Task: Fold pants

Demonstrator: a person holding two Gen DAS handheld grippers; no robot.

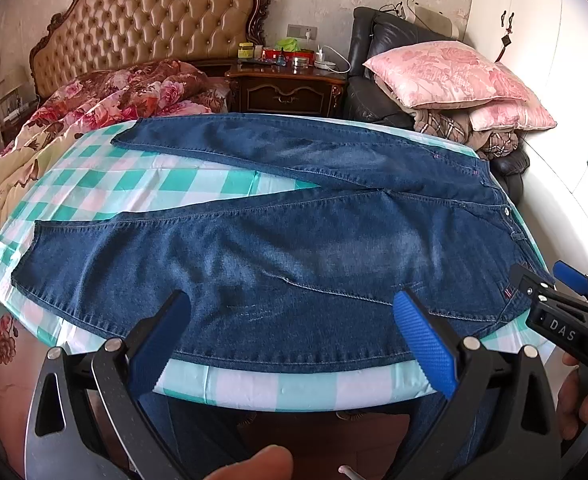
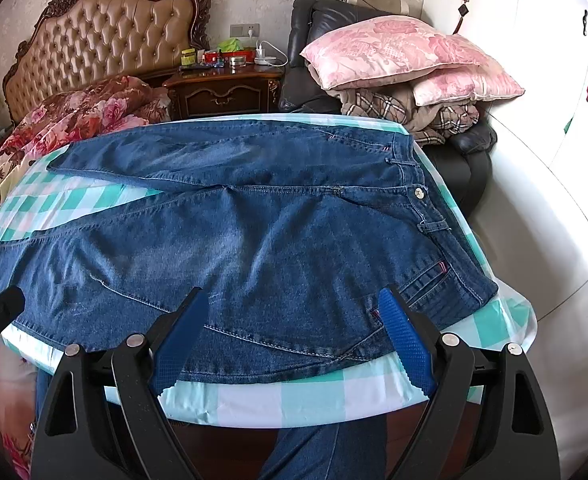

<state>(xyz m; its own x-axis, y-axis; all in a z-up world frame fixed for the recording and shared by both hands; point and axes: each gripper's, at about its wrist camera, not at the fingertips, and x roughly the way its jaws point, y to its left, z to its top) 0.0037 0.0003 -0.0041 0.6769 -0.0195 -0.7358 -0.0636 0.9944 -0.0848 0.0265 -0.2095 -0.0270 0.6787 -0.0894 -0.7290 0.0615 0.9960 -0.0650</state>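
Garment: a pair of dark blue denim jeans (image 1: 294, 240), laid flat and unfolded on a desk covered with a teal-and-white checked plastic cloth (image 1: 142, 184); nothing is folded yet, by the look of it.

Long axis: the jeans run from 9 o'clock to 3 o'clock across both views, hems at 9, waistband with its metal button (image 2: 417, 193) at 3. The two legs splay apart toward the hems, the far leg lying at 12 o'clock of the near one.

Left gripper: the left gripper (image 1: 294, 344), black with ribbed blue pads, hangs above the near hem-to-knee stretch of the near leg, its jaws standing wide and gripping nothing; the denim lies at 12 o'clock from them.

Right gripper: the right gripper (image 2: 290, 344), the same build, has its jaws spread wide and empty over the near hip pocket; the waistband corner sits at about 2 o'clock from them. In the left view it shows at 3 o'clock (image 1: 549, 280), near the waistband.

Nearer hand: left for the leg end, right for the waist end; both are at the near long edge.

Judgement: the first fold likely brings one leg over the other along the long axis, so each gripper would take the near edge below it.

Surroundings: a bed with a tufted tan headboard (image 1: 150, 28) at 11 o'clock.
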